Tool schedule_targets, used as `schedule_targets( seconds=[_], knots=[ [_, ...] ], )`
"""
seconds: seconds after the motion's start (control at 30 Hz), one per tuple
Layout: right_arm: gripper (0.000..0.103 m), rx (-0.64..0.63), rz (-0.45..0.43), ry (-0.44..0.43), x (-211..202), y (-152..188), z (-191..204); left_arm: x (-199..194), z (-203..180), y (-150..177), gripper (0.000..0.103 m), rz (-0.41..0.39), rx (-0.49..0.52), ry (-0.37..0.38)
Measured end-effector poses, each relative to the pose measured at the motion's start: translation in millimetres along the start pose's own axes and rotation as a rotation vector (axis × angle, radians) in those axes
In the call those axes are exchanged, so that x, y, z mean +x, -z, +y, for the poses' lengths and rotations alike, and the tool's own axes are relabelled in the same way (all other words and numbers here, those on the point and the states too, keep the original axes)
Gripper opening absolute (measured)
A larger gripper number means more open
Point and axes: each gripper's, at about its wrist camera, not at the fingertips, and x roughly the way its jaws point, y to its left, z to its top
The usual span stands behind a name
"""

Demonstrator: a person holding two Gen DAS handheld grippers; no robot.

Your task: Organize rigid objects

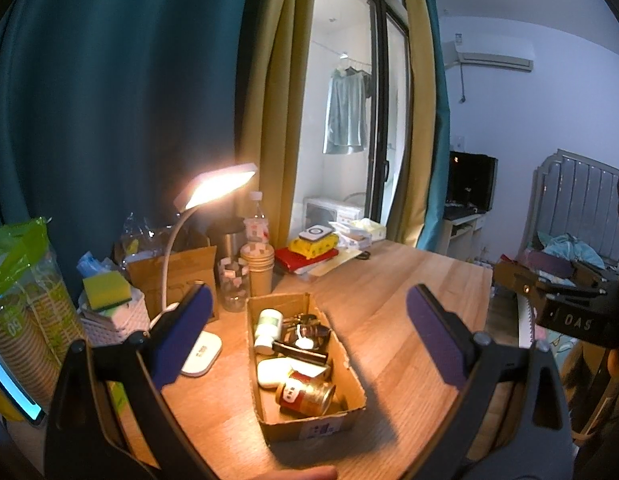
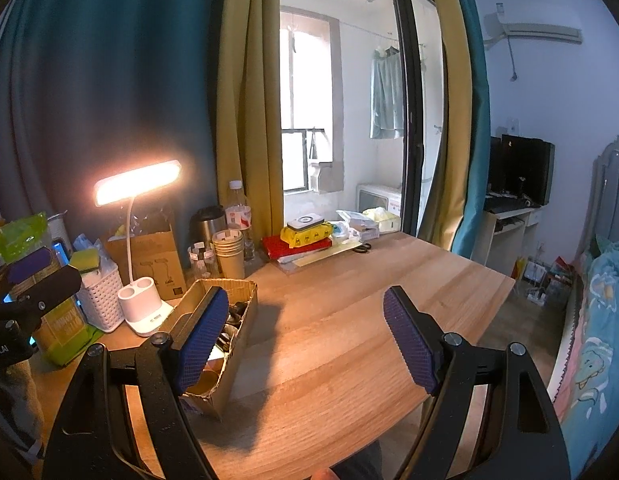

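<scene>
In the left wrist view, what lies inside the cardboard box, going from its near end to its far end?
Red-labelled tin can → white case → black bar-shaped item → white bottle, all inside the cardboard box.

One cardboard box (image 1: 351, 384) sits on the tabletop (image 1: 409, 300). In it: one red-labelled tin (image 1: 305, 394), one white bottle (image 1: 269, 322), one white case (image 1: 274, 372), one black bar (image 1: 300, 352) and one bunch of keys (image 1: 305, 319) (more may lie beneath; I cannot tell). Left of the box stands one lit lamp (image 1: 219, 184). Behind the box: one stack of paper cups (image 1: 257, 270), one glass jar (image 1: 232, 286), one plastic bottle (image 1: 256, 220), one steel flask (image 2: 207, 220). Far left of the box: one white basket (image 2: 101, 296) bearing one sponge (image 1: 107, 290). Two hand-held grippers: one left (image 1: 309, 322), one right (image 2: 305, 340), two blue pads (image 2: 203, 340) each.
</scene>
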Motion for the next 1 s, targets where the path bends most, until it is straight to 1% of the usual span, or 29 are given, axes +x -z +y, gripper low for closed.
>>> schedule_targets(
  seconds=[0.33, 1.0],
  knots=[
    [0.083, 0.012, 0.017, -0.002, 7.0, 3.8, -3.4, 1.7, 2.9, 1.1, 0.099, 0.000, -0.005, -0.003],
    [0.083, 0.014, 0.018, -0.001, 6.8, 3.9, -4.2, 1.8, 4.7, 1.0, 0.099, 0.003, -0.004, 0.000]
  ],
)
